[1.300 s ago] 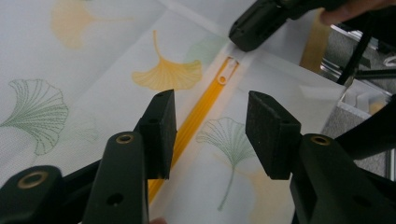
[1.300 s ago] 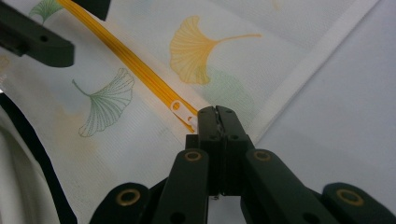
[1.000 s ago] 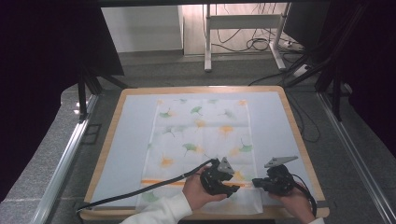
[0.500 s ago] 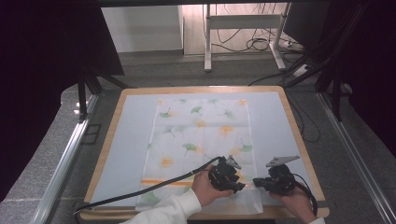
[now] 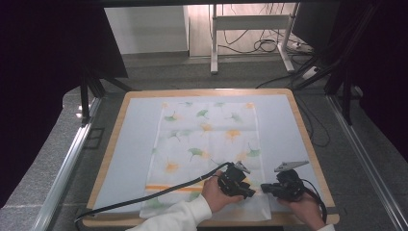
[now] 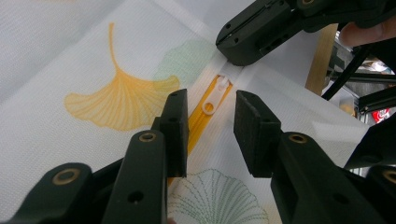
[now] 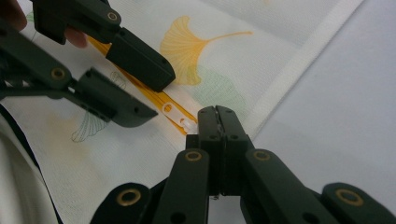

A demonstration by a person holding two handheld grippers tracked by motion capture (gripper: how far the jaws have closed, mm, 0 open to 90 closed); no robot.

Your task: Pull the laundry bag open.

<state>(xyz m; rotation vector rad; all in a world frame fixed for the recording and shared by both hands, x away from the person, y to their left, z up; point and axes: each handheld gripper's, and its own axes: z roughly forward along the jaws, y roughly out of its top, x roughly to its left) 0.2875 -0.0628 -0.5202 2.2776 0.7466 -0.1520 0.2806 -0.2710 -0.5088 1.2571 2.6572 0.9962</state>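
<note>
Risk: left gripper (image 6: 208, 135), jaws narrowing astride zipper pull (image 6: 212, 99) w/o contact yet, could pinch pillowcase (image 5: 207, 144) fabric instead. Right gripper (image 7: 218, 122) clamped tight on zip end, near tray's front-right corner; slip = bunching.

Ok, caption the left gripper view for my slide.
Left gripper jaws closing around white zipper pull on ginkgo-print fabric.

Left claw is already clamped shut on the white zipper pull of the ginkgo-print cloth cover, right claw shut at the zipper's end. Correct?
Not quite. The left claw is not clamped: in the left gripper view its pads stand apart on either side of the white plastic zipper pull, not touching it, though its jaws have just been closing. The right claw is shut at the zipper's end on the white ginkgo-print cloth cover, as you said.
</note>
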